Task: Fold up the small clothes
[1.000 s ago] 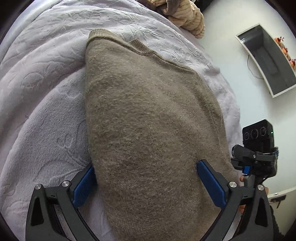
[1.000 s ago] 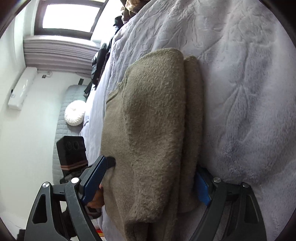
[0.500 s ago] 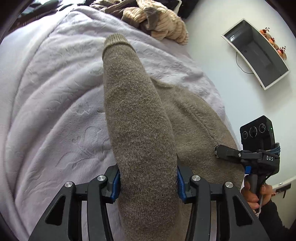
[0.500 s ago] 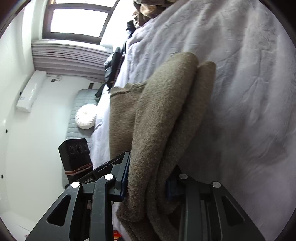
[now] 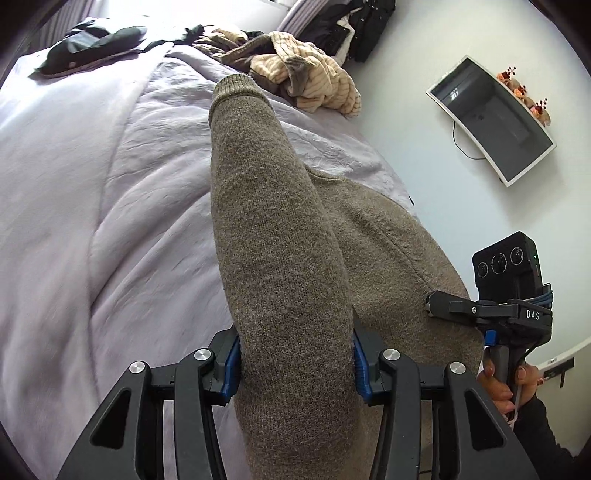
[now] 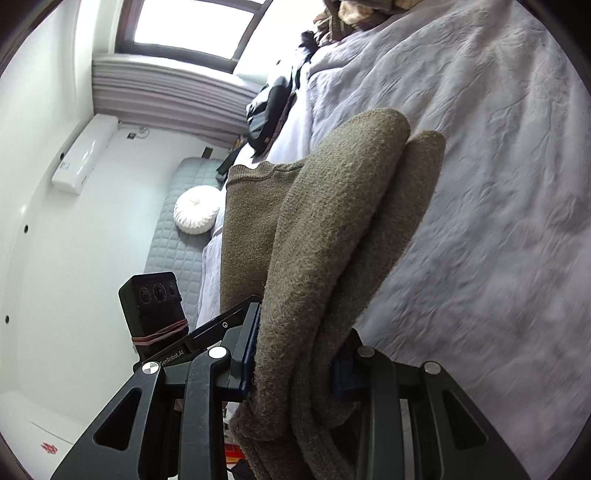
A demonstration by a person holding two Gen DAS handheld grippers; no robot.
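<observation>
Two views, one garment.

Left wrist view: left gripper, jaws pinching a thick bunched fold of the brown knit sweater; blue pads press the wool on both sides. Fold rises off the bed toward the ribbed edge at far end; rest of sweater spreads to the right on the lilac bedspread. Right gripper visible at right edge w/ its black camera box, a hand in dark sleeve on the grip. Far end of bed: striped beige clothes pile, dark garment at far left. Wall: curved-looking monitor.

Right wrist view: right gripper, jaws clamped on several layers of the sweater; two rolled folds stand side by side, lifted clear of the bedspread. Left gripper just beside, at left, touching the same cloth; jaw state not readable here. Bkgd: window, white AC unit, grey quilted mattress w/ round white cushion, dark clothes at bed's edge.
</observation>
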